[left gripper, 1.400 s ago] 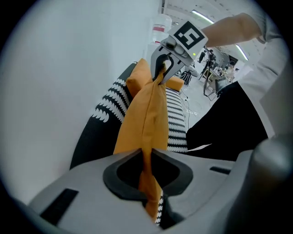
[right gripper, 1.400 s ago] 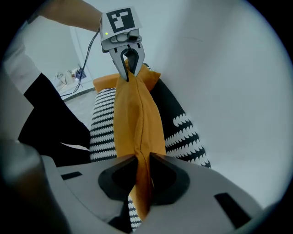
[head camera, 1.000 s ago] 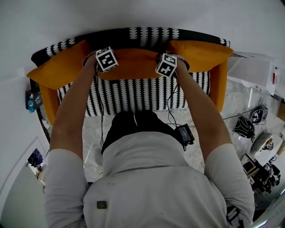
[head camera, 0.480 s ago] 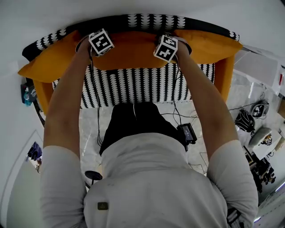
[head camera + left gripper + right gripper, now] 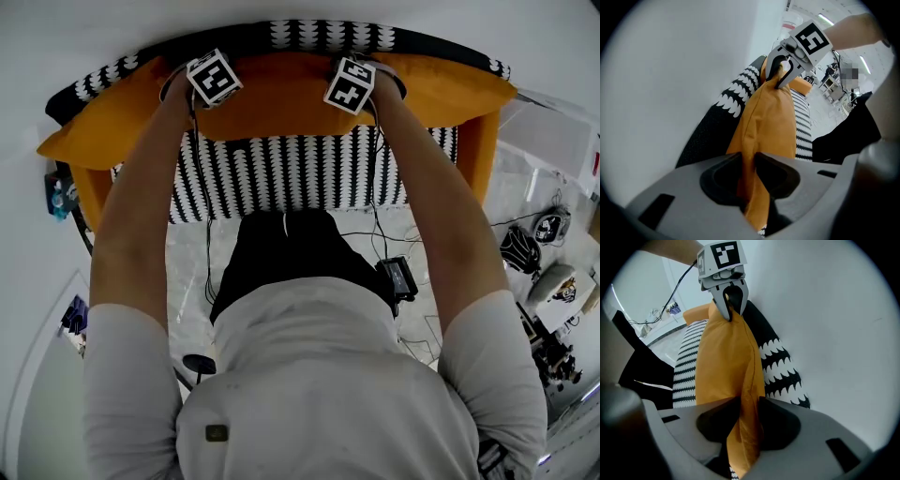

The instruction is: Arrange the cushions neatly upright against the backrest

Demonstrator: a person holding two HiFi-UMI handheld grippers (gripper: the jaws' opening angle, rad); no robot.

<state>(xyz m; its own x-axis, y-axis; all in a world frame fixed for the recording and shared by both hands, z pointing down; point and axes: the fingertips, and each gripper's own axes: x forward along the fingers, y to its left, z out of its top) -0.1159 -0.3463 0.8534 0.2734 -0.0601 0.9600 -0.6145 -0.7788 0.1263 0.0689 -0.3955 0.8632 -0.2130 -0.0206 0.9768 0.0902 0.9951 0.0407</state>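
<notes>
Middle cushion [image 5: 272,94]: upright against the backrest [image 5: 319,36] — looks placed.
Left gripper [image 5: 749,164]: my jaws have just been opening, pads touching its top seam.
Right gripper [image 5: 750,404]: same.
Left: release — straighten the side cushions [image 5: 103,136].

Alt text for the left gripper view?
An orange fabric cushion has its edge between the jaws of the left hand-held gripper, which have just been opening. The right hand-held gripper, likewise opening, straddles the same edge, by the black-and-white patterned backrest.
</notes>
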